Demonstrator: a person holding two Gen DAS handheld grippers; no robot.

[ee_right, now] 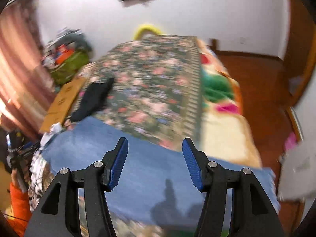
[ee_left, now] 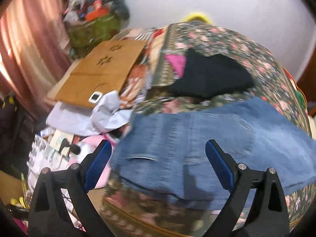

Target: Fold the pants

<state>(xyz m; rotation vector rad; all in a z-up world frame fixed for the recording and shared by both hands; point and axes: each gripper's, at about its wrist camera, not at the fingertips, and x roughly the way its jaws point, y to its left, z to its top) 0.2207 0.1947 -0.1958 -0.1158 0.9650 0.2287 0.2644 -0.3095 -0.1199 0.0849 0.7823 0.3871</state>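
The jeans [ee_left: 207, 138] lie flat across the near end of the bed [ee_right: 154, 83], running from its left edge toward the right, where one end reaches the bed's near right corner [ee_right: 264, 177]. Beyond them the floral bedspread stretches bare to the far edge, apart from a black garment [ee_left: 211, 75] lying near the left edge, well apart from the jeans. Along the right edge a cream blanket [ee_right: 223, 122] with green and pink patches shows from under the spread, and past it there is open wooden floor [ee_right: 262, 90]. The left side is crowded: a sheet of cardboard [ee_left: 102, 69] printed with paw marks, a small white device [ee_left: 95, 97] on it, grey cloth [ee_left: 110, 112], and a heaped green bag [ee_left: 94, 27] by the pink curtain [ee_left: 25, 45].

The left gripper [ee_left: 158, 156] hovers over the jeans near the bed's left edge, its blue-padded jaws spread wide with nothing between them. The right gripper [ee_right: 155, 158] hangs above the jeans further right, jaws likewise apart and empty, its shadow falling on the denim. Both views are blurred, and no writing can be read.
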